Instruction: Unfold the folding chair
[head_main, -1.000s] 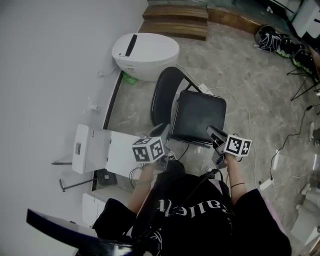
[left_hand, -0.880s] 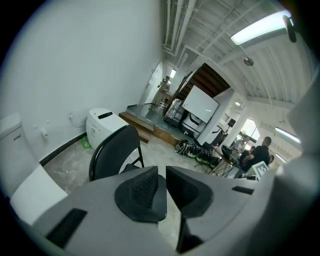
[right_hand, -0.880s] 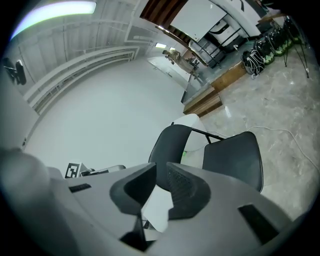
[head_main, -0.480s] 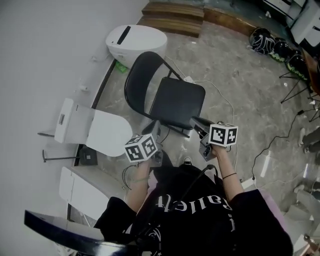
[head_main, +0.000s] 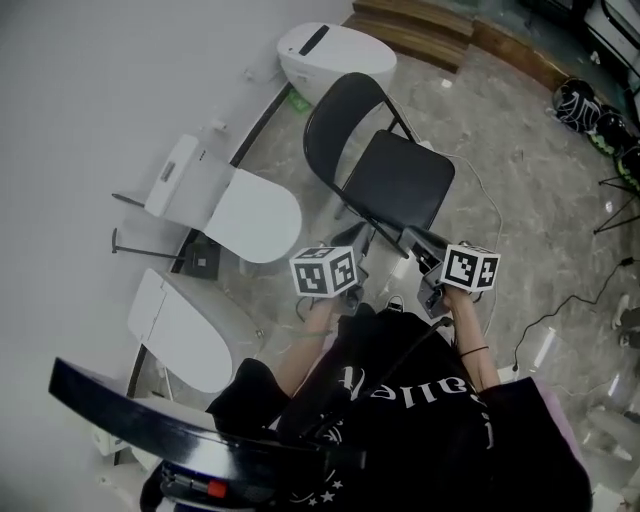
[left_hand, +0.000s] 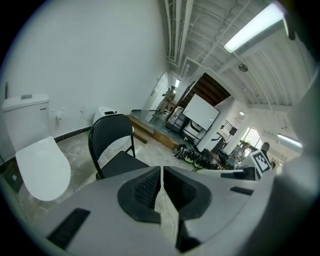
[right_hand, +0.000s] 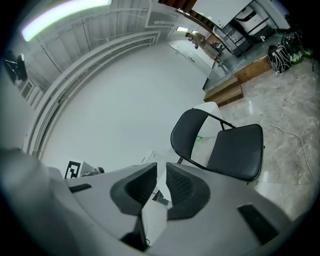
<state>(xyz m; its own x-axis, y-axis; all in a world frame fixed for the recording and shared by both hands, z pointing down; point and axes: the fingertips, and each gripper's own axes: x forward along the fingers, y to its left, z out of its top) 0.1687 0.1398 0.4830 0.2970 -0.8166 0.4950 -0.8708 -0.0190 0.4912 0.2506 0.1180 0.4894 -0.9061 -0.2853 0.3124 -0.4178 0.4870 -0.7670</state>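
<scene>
The chair (head_main: 405, 185) stands on the floor (head_main: 520, 200), just in front of the person, near the white toilets (head_main: 255, 215). Its seat is down flat and its back (head_main: 345, 125) is up, so I think it is open already.

It looks stiff and hard, with thin metal bars and a soft black seat. I think it is a bit heavy and will not bend. The smooth bars may be slippery. Good places to hold are the top of the back or the front edge of the seat.

The left gripper (left_hand: 161, 172) has just been closing; its jaws are together on nothing. The right gripper (right_hand: 161, 170) has been closing too, and its jaws are a little apart, holding nothing.

I see no words on the chair. The black shirt (head_main: 420, 400) has white letters I cannot read well.
</scene>
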